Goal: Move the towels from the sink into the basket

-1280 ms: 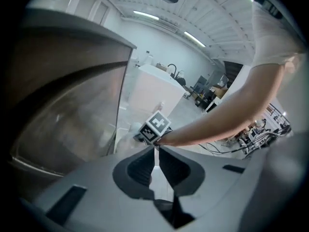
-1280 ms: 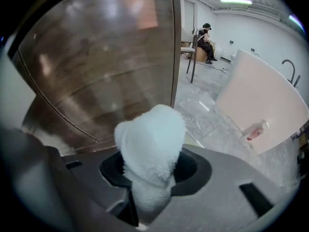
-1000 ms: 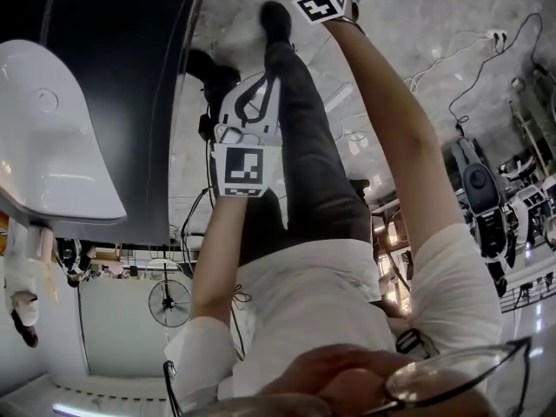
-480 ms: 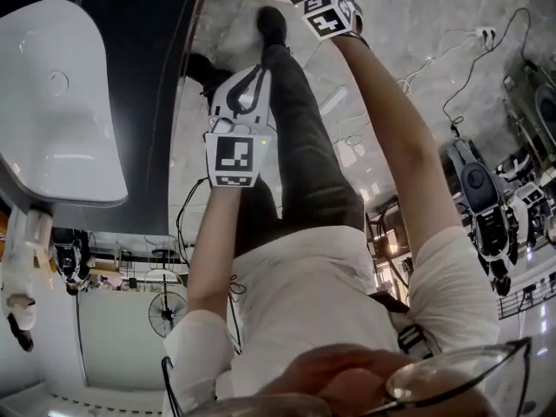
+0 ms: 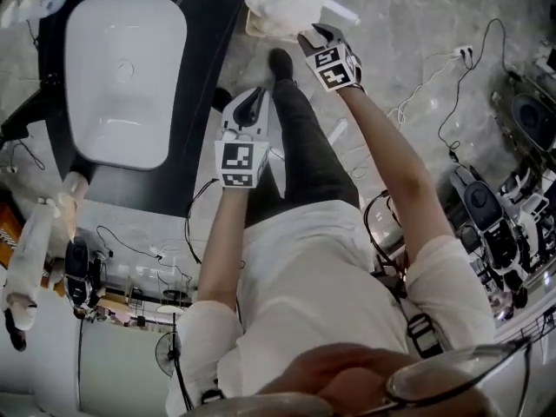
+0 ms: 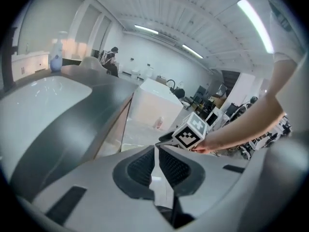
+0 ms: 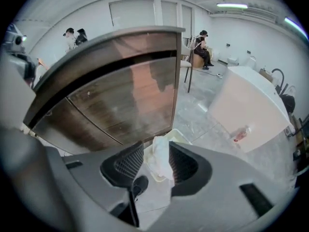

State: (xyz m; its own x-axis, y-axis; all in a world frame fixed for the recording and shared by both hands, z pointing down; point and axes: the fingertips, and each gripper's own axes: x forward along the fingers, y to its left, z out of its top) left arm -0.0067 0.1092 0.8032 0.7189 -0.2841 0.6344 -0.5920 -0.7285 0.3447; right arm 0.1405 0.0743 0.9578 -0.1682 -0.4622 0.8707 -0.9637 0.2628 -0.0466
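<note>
We record a large open lab hall: sink [image 5: 126, 76] mock-up, ceiling strip lights [image 6: 145, 29], floor cables [image 5: 426, 82], parked equipment [image 5: 482, 207].

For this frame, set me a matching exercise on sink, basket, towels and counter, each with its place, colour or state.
Things:
1. sink
2. basket
3. towels
4. counter

Place, colour or state:
a. stands on the floor
b. dark
c. white, empty
d. heaped in the basket

Pairs: 1-c, 2-a, 3-d, 4-b
</note>
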